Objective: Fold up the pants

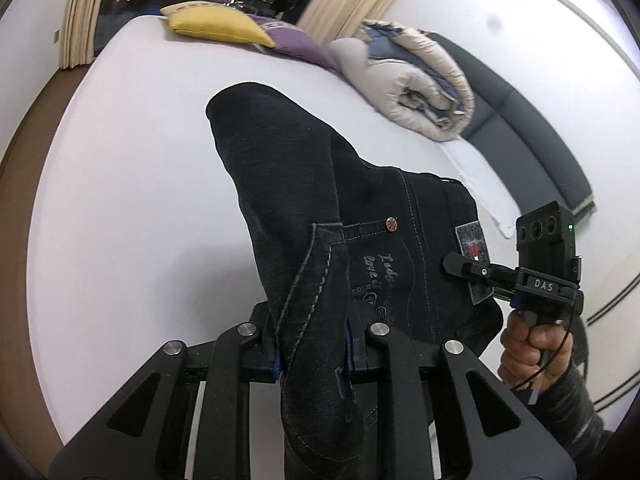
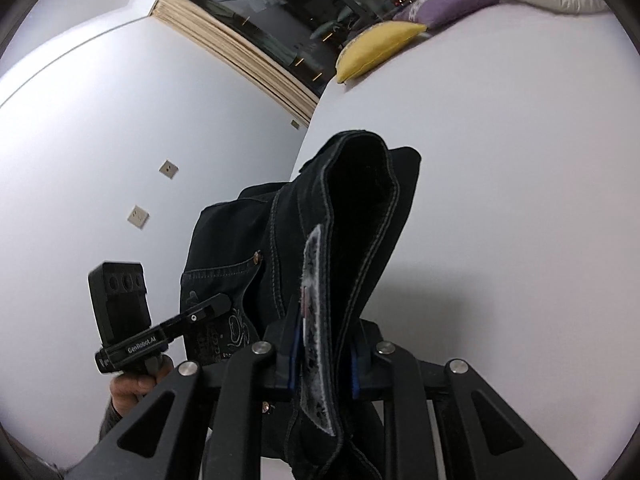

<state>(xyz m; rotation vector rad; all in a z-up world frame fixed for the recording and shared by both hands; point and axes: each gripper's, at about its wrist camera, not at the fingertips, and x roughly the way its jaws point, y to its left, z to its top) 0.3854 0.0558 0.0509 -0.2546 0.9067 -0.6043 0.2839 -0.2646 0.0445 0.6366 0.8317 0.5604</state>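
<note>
Both tongs, left (image 1: 314, 354) and right (image 2: 322, 364), clamp narrowly on the black pants (image 1: 304, 184); bare bed (image 1: 132, 184) lies open toward 9 o'clock.

**A bedroom in a home, seen at night**

A wide bed (image 1: 140, 152) with a plain white sheet fills most of both views. At its far end lie a yellow cushion (image 1: 218, 26) and a purple cushion (image 1: 298, 46), and beside them a rolled-up beige and blue quilt (image 1: 416, 84). A dark grey padded headboard (image 1: 524, 128) curves along one side, with a white pillow (image 1: 480, 184) against it. Cream curtains (image 1: 80, 12) frame a large window (image 2: 288, 12) that is dark outside, with small lights and reflections in the glass. The white wall (image 2: 100, 140) carries two small socket plates (image 2: 138, 216).
</note>
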